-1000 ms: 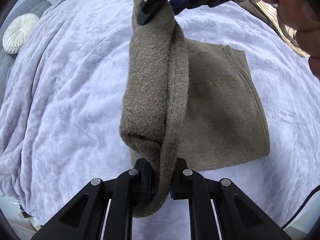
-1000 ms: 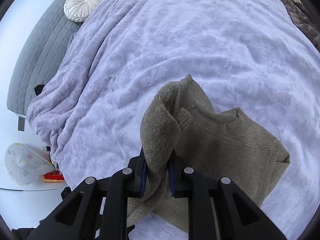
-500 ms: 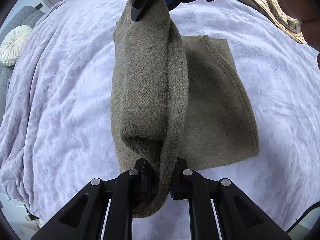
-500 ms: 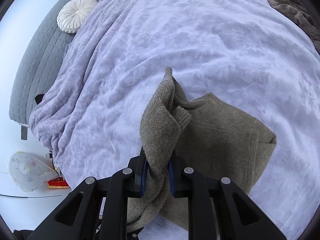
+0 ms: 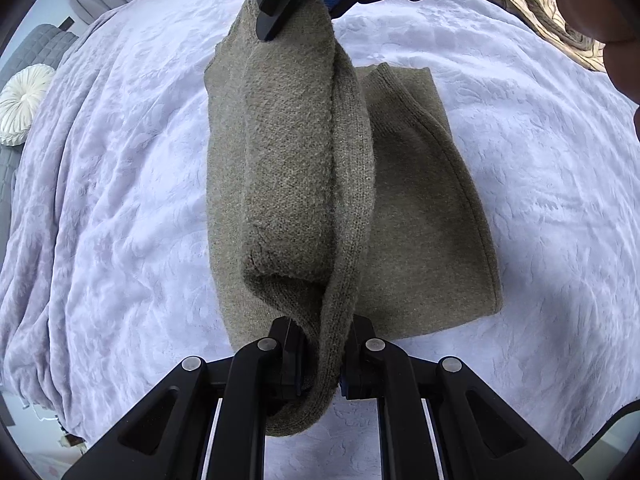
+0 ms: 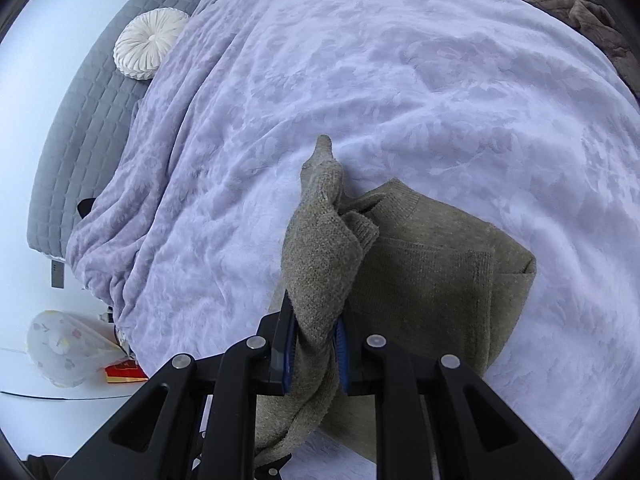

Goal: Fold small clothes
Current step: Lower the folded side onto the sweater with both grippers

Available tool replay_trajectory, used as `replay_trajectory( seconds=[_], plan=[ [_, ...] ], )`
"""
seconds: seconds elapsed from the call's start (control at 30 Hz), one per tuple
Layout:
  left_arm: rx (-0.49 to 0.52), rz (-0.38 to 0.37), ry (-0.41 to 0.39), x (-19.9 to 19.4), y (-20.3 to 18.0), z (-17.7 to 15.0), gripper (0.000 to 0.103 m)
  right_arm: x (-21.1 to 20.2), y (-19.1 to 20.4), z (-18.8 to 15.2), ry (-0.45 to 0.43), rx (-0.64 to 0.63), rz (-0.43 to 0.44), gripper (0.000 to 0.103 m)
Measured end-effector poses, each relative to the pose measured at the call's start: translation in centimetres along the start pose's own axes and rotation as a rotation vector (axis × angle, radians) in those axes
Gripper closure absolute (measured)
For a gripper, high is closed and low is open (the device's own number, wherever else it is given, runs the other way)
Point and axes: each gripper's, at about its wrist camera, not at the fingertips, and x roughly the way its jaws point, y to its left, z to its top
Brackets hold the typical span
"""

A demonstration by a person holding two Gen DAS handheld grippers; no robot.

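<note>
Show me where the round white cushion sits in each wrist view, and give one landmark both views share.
Left wrist view: the round white cushion is at the far left edge, beside the lavender bedspread.
Right wrist view: the round white cushion is at the upper left, resting on the grey quilted headboard.
Shared landmark: the olive sweater, clamped by both grippers.

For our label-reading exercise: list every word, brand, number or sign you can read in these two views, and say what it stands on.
No readable text in either view.
Olive-green knitted sweater: no tag or label shows.
Small red and yellow packet beside the bed: any print is too small and blurred to read.
White floral lampshade: flower pattern only, no words.
</note>
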Motion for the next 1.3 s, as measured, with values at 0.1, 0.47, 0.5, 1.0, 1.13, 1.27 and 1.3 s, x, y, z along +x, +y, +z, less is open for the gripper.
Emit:
replay_trajectory(
  seconds=[0.1,0.47,0.5,1.0,1.13,1.27,1.3],
  plan=[
    [0.005,-0.003,0.004,0.3,-0.2,0.1,0.09,-0.1,-0.6,-0.2,-0.001,0.002,0.004,0.085],
    [0.036,0.024,0.027,1.5,-1.9,0.6,0.09,0.3,-2.9,-0.4,0.004,0.024,0.018,0.087],
    [0.038,0.025,0.028,1.5,-1.9,0.7,0.09,0.4,-3.0,-0.4,0.002,0.025,0.025,0.087],
    [0.102,0.016,0.028,1.1,-4.6,1.8,0.09,-0.7,-7.2,-1.0,-0.025,0.083,0.1,0.088],
    [0.122,0.015,0.033,1.3,-5.3,1.9,0.09,-1.0,-8.2,-1.3,-0.03,0.089,0.107,0.088],
    [0.148,0.022,0.041,1.7,-6.1,1.9,0.09,-1.2,-9.2,-1.7,-0.029,0.094,0.106,0.088],
    [0.152,0.024,0.046,2.0,-6.3,1.9,0.09,-1.0,-9.5,-1.7,-0.027,0.099,0.103,0.088]
  ],
)
